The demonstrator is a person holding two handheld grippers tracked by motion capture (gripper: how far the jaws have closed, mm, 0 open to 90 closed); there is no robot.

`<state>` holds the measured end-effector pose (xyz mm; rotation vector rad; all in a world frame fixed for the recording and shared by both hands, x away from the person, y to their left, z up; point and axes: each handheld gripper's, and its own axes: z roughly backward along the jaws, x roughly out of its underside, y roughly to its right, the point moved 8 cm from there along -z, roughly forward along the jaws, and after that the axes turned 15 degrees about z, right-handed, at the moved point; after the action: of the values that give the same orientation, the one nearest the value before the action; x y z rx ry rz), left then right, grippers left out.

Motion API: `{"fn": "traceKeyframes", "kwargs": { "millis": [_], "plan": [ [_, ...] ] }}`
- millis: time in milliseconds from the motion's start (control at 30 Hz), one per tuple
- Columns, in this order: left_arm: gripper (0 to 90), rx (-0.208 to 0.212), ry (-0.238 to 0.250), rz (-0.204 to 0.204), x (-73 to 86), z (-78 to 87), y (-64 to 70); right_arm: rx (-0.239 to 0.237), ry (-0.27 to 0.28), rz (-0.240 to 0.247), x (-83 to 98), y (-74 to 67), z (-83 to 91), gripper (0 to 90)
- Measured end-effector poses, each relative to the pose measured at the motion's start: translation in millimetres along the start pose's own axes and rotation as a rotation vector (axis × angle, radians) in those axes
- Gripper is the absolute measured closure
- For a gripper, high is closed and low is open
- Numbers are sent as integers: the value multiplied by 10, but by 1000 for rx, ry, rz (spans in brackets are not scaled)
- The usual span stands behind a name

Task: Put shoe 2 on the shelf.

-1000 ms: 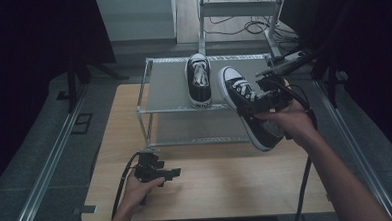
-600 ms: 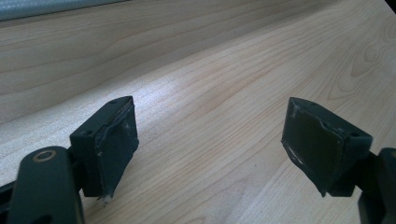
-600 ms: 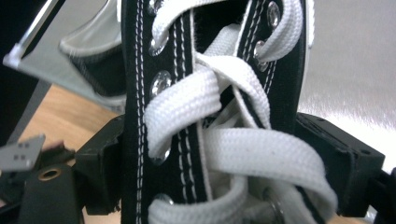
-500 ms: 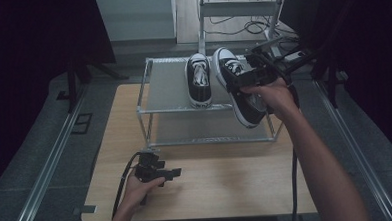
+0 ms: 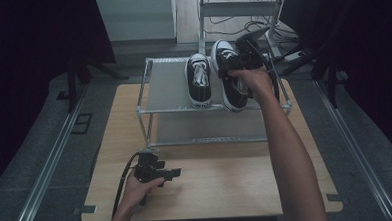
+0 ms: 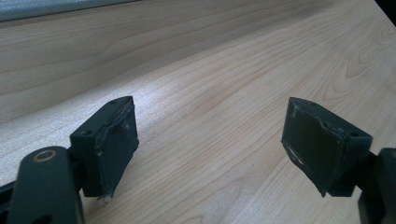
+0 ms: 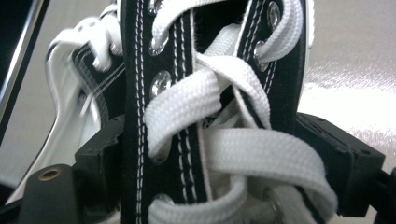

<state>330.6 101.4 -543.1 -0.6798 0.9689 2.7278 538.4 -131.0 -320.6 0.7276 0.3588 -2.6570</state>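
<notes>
Black canvas sneaker with white laces (image 5: 229, 81), held by the right gripper (image 5: 246, 63), hangs over the grey metal rack's (image 5: 169, 86) top shelf beside its twin shoe (image 5: 198, 80). The left gripper (image 6: 210, 154) rests on the pale wooden table (image 6: 210, 70), jaws apart, holding nothing. In the right gripper view, both jaws clamp the laced upper.

Right hand-held gripper (image 5: 238, 63) clamped at full arm's reach; left hand-held gripper (image 5: 172, 173) parted, resting low

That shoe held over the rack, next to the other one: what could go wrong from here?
The right gripper grips the held shoe only at its laced front, so the shoe could twist or slip loose. Its heel overhangs the rack's front rail; set down like that, it might tip off. It hangs close beside the parked shoe and could nudge it.
</notes>
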Motion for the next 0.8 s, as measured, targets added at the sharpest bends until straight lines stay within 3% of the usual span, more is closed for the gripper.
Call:
{"fn": "traceKeyframes", "kwargs": {
  "millis": [400,800],
  "plan": [
    [184,5,12,8,-23,67,-46,29,-28,-97,-211,93,-265,166],
    [183,1,28,29,-30,125,-82,71,-85,-168,-198,158,-477,159]
  ]
}}
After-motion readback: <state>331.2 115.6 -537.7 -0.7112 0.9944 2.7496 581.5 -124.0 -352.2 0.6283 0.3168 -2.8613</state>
